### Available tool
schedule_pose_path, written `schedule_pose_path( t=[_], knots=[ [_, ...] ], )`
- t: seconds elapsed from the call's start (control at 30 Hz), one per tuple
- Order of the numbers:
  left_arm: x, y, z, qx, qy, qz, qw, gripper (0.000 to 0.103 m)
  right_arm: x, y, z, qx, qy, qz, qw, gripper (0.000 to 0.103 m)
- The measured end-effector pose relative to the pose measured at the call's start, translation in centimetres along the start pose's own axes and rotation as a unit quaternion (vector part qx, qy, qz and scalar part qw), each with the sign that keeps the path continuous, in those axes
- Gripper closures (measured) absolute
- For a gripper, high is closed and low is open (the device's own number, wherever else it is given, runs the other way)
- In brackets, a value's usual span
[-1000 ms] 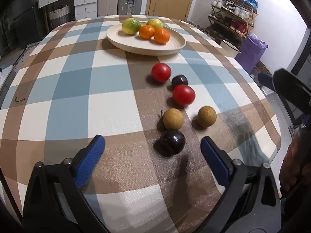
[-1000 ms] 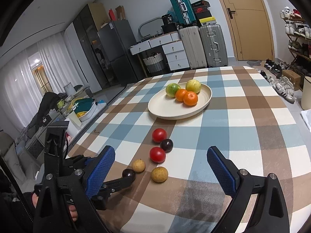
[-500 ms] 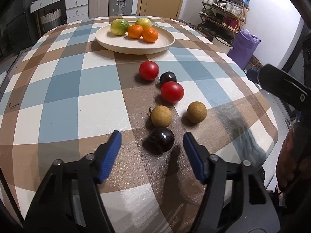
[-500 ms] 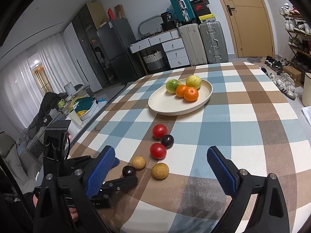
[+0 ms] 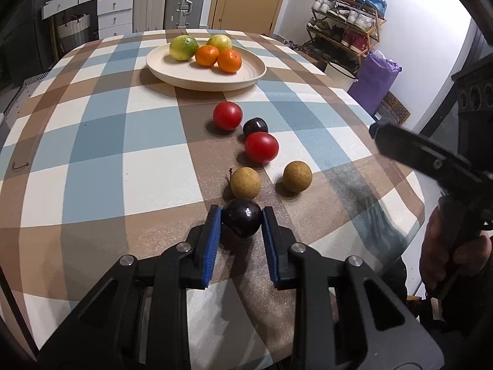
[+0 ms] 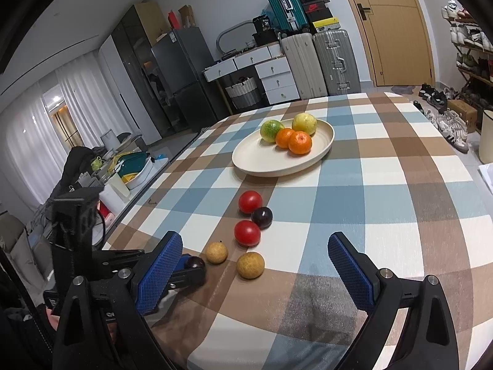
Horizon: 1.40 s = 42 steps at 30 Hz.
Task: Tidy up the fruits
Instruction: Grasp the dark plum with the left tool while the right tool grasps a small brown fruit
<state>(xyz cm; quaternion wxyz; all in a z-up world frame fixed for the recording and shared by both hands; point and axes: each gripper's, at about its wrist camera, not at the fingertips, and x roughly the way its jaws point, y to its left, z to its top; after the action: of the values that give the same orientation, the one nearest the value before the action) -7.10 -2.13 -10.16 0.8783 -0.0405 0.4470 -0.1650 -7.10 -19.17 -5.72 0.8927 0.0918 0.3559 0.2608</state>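
Left tongs (image 5: 241, 220) now around plum (image 5: 242, 217)

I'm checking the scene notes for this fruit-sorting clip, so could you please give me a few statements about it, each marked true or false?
1. The left gripper is closed on a dark plum. True.
2. The right gripper holds a tomato. False: its jaws are wide apart with nothing between them.
3. The plate holds four citrus fruits. True.
4. Both red tomatoes lie on the plate. False: they lie on the tablecloth.
5. Two brown round fruits lie near the held plum. True.
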Motion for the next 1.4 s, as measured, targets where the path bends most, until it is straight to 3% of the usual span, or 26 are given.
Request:
schedule_pose_path(
  t=[0.17, 0.7, 1.0, 1.2, 1.27, 1.4],
  knots=[
    [-1.0, 0.6, 0.0, -0.013, 0.006, 0.023, 0.9996, 0.079, 0.5, -0.2, -0.4, -0.001, 0.012, -0.004, 1.000, 0.006],
    [-4.5, 1.6, 0.0, -0.033, -0.023, 0.031, 0.9987, 0.079, 4.3, 0.1, -1.7, -0.018, 0.070, -0.019, 0.997, 0.007],
    [-5.9, 2.6, 0.4, -0.055, -0.043, 0.039, 0.9968, 0.079, 6.5, 1.2, -2.3, -0.046, 0.101, -0.033, 0.993, 0.029],
    [-6.1, 2.5, 0.8, -0.053, -0.044, 0.041, 0.9968, 0.079, 7.0, 0.9, -2.2, -0.042, 0.107, -0.028, 0.993, 0.053],
    [-6.2, 2.5, 1.1, -0.054, -0.046, 0.042, 0.9966, 0.079, 7.1, 0.9, -2.2, -0.043, 0.109, -0.023, 0.993, 0.074],
    [-6.3, 2.6, 1.8, -0.057, -0.050, 0.045, 0.9961, 0.079, 6.9, 1.2, -2.5, -0.055, 0.102, -0.021, 0.993, 0.074]
  ],
)
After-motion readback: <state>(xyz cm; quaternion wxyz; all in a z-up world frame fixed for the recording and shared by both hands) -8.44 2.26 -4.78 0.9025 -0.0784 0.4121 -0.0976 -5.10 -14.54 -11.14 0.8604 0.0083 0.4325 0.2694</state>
